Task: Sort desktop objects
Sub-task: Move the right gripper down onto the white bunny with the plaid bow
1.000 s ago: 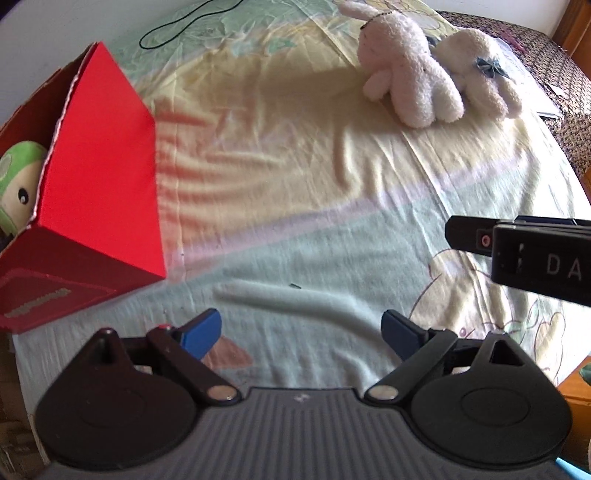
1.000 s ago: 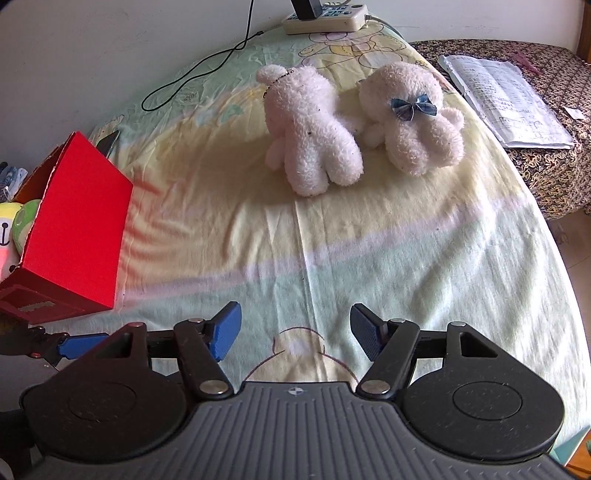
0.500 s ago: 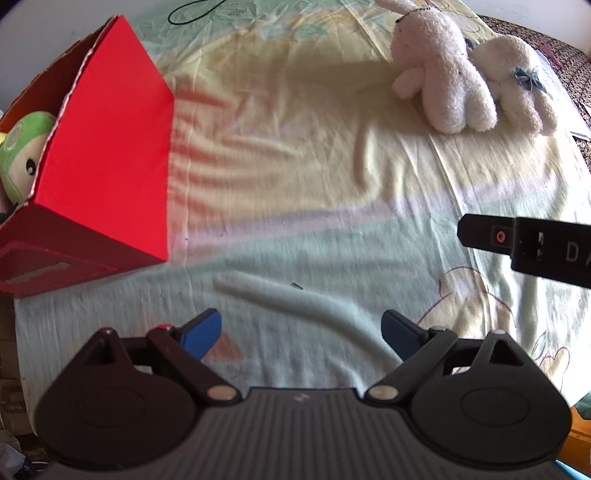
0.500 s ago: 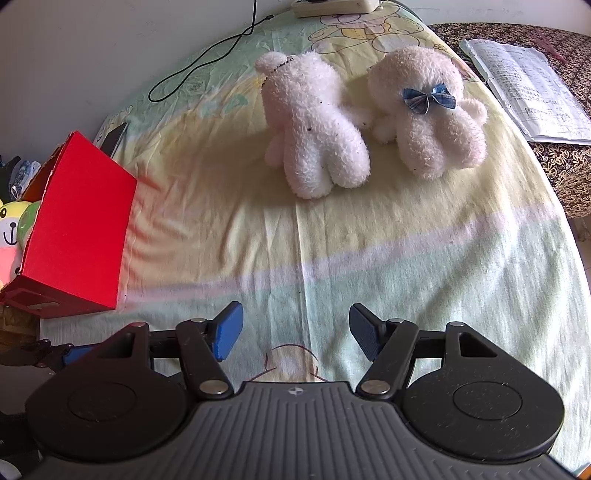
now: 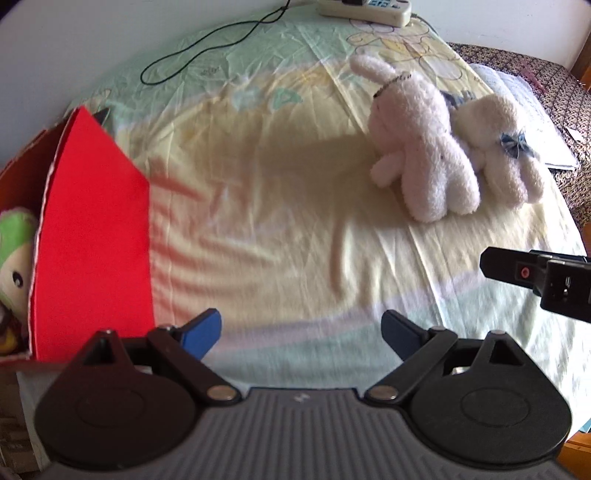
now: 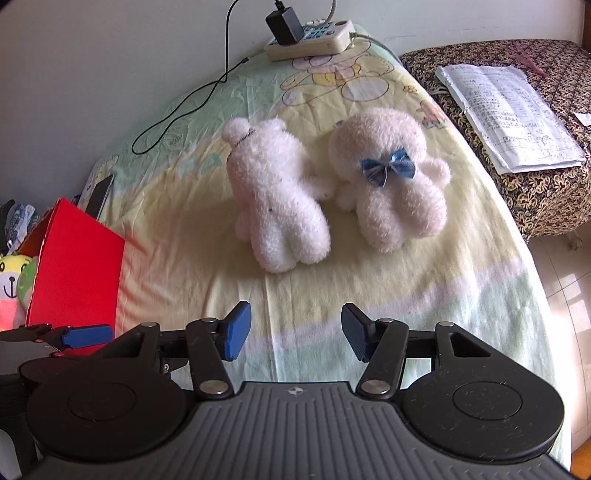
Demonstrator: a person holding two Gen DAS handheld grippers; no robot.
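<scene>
Two white plush toys lie side by side on the sheet: a rabbit point(image 6: 277, 206) point(image 5: 421, 147) and a bear with a blue bow point(image 6: 391, 181) point(image 5: 506, 155). A red box point(image 5: 92, 236) point(image 6: 74, 273) stands at the left, with a green plush point(image 5: 14, 254) and a yellow plush point(image 6: 11, 284) inside. My left gripper point(image 5: 301, 332) hangs open over bare sheet beside the box, nothing between its blue pads. My right gripper point(image 6: 295, 334) is short of the rabbit; its jaws are closing with nothing between them. The right gripper's body point(image 5: 535, 284) shows at the left view's right edge.
A power strip point(image 6: 310, 35) with a plugged charger and a black cable point(image 6: 177, 110) lies at the far end by the wall. Papers point(image 6: 506, 110) rest on a patterned cloth to the right. A dark flat object point(image 6: 99, 195) lies behind the box. The sheet's right edge drops off.
Both grippers have moved forward toward the plush toys, which now look nearer. The right gripper's pads stand closer together than before. The left gripper's opening is unchanged.
</scene>
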